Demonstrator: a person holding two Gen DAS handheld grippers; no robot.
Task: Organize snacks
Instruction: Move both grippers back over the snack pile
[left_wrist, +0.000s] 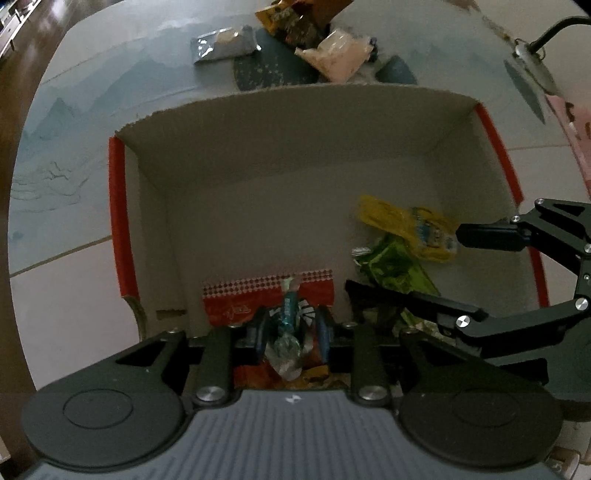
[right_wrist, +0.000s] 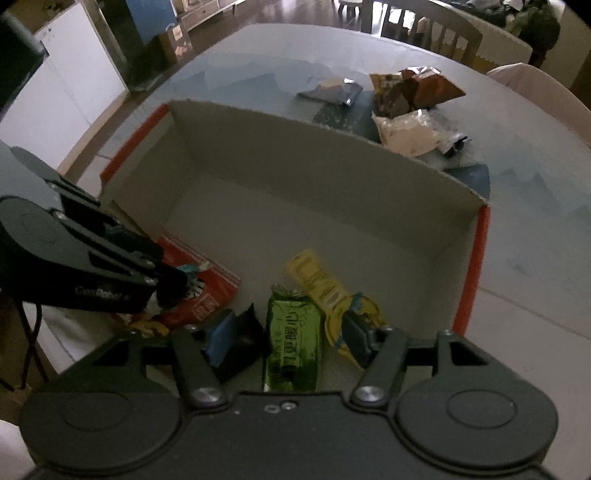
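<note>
Holding a teal-wrapped candy (left_wrist: 290, 317) clamped in the left gripper (left_wrist: 290, 326) low inside the cardboard box (left_wrist: 295, 122); right gripper (right_wrist: 288, 336) is spread wide over the green packet (right_wrist: 293, 332). Several snacks are boxed already, but a pile (right_wrist: 402, 107) waits on the worktop (right_wrist: 517, 221) at 1 o'clock, roughly half left.
</note>
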